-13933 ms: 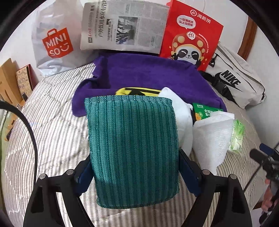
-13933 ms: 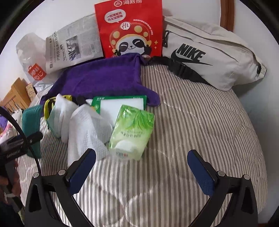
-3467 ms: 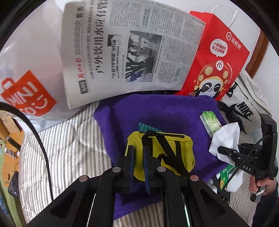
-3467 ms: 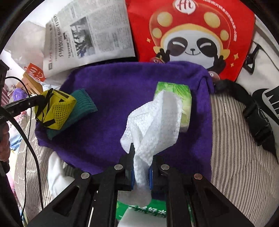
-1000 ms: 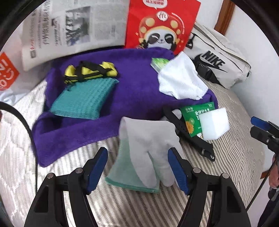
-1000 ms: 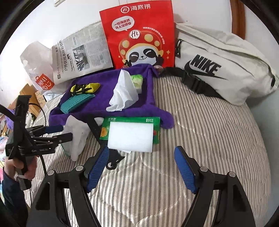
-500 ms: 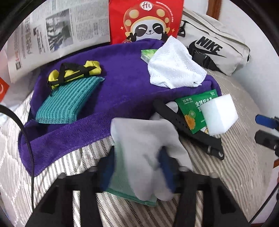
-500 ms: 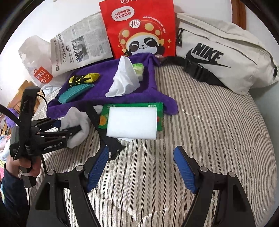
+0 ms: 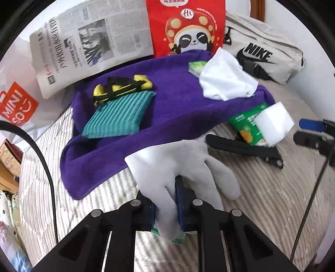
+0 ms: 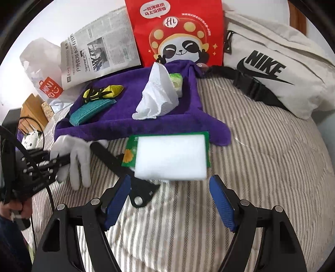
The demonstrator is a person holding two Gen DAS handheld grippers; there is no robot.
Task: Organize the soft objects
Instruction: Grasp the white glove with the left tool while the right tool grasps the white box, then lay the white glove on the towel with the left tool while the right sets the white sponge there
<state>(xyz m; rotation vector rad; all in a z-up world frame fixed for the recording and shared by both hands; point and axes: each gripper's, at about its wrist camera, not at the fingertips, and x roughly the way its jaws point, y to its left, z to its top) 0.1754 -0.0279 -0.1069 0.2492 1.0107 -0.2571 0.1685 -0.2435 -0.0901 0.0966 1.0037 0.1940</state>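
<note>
Striped quilted bed [image 10: 261,159], white wall [image 10: 62,18], wooden headboard [image 10: 298,17], daylight

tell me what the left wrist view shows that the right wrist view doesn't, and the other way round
Only the left wrist view shows the left tool from behind, shut on the pale glove, and the glove's green cuff at the jaw base.

Only the right wrist view shows the right tool whole, jaws wide open and empty just short of the white sponge block, plus the person's left hand on the handle.

Both show the purple towel, teal cloth, yellow pouch, white paper towel, black strap, red panda bag and Nike bag.
</note>
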